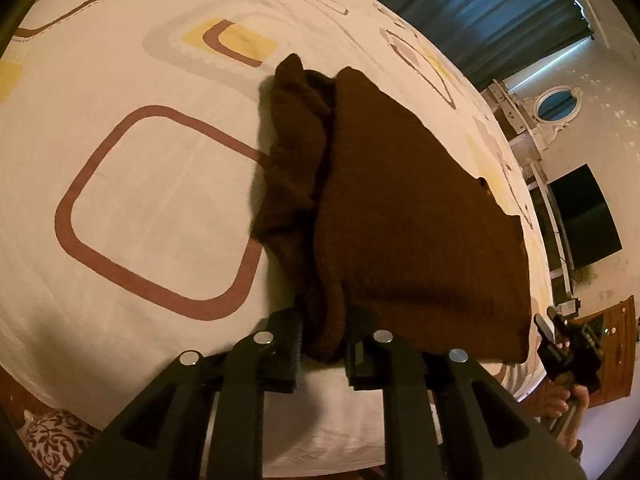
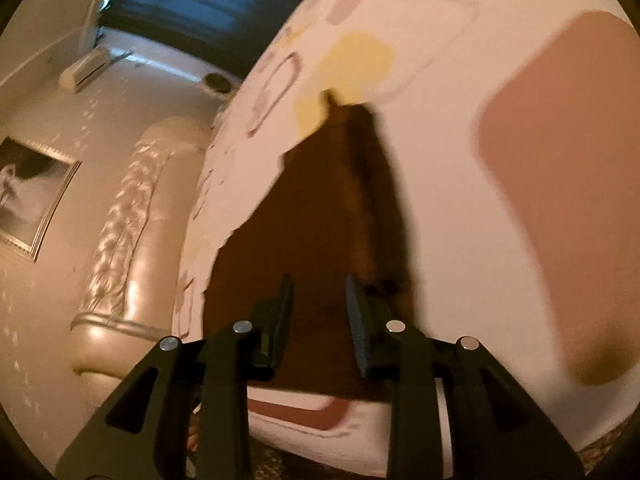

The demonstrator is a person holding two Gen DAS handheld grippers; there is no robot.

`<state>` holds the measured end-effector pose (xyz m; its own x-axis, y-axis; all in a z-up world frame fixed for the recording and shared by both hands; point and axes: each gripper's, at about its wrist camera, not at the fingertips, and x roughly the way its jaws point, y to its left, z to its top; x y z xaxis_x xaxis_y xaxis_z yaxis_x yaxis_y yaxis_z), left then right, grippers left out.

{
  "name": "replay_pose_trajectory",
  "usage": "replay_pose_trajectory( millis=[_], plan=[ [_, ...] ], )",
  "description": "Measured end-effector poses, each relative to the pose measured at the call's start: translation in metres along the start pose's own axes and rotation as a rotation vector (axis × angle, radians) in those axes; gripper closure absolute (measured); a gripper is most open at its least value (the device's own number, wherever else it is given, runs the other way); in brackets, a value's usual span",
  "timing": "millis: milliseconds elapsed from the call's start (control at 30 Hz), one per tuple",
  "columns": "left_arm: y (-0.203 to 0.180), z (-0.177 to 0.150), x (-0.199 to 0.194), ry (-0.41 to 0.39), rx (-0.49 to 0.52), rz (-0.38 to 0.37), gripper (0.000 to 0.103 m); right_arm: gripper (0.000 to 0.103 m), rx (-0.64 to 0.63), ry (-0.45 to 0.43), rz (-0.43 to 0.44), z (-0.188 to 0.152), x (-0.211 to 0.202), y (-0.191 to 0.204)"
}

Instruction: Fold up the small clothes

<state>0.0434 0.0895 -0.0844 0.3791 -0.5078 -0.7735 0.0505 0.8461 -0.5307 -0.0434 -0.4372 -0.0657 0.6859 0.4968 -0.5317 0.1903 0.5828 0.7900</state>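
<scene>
A dark brown knitted garment [image 1: 400,208] lies on the patterned bed sheet [image 1: 132,168], with a bunched fold along its left side. My left gripper [image 1: 322,344] is shut on the near end of that bunched fold. My right gripper also shows at the right edge of the left wrist view [image 1: 556,340], just off the garment's near right corner. In the right wrist view the same garment [image 2: 316,232] stretches away below my right gripper [image 2: 320,316]. Its jaws stand apart with nothing between them.
The sheet [image 2: 460,200] has brown and yellow rounded squares. A padded headboard [image 2: 132,240] and a framed picture [image 2: 28,196] are to the left. Blue curtains [image 1: 492,8], a dark screen [image 1: 588,220] and a wooden cabinet [image 1: 616,344] stand beyond the bed.
</scene>
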Motion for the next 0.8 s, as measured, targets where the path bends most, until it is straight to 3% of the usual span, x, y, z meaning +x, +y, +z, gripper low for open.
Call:
replay_pose_trajectory(
  millis=[133,333,533,633,800],
  plan=[
    [0.000,0.001,-0.009,-0.024,0.003,-0.056,0.065,0.071,-0.051,0.075,0.058,-0.006,0.035,0.035],
    [0.002,0.010,-0.028,-0.088,-0.005,-0.117,0.047,0.069,-0.068,0.183,0.133,-0.028,0.100,0.069],
    [0.015,0.021,-0.024,-0.093,-0.040,-0.092,0.042,0.070,-0.036,0.345,0.168,-0.075,0.152,0.071],
    [0.020,0.035,-0.013,-0.082,-0.036,-0.057,0.041,0.070,-0.175,0.348,0.103,-0.093,0.150,0.085],
    [0.026,0.065,0.003,-0.070,-0.042,-0.059,0.034,0.070,-0.153,0.362,0.110,-0.096,0.147,0.080]
  ],
)
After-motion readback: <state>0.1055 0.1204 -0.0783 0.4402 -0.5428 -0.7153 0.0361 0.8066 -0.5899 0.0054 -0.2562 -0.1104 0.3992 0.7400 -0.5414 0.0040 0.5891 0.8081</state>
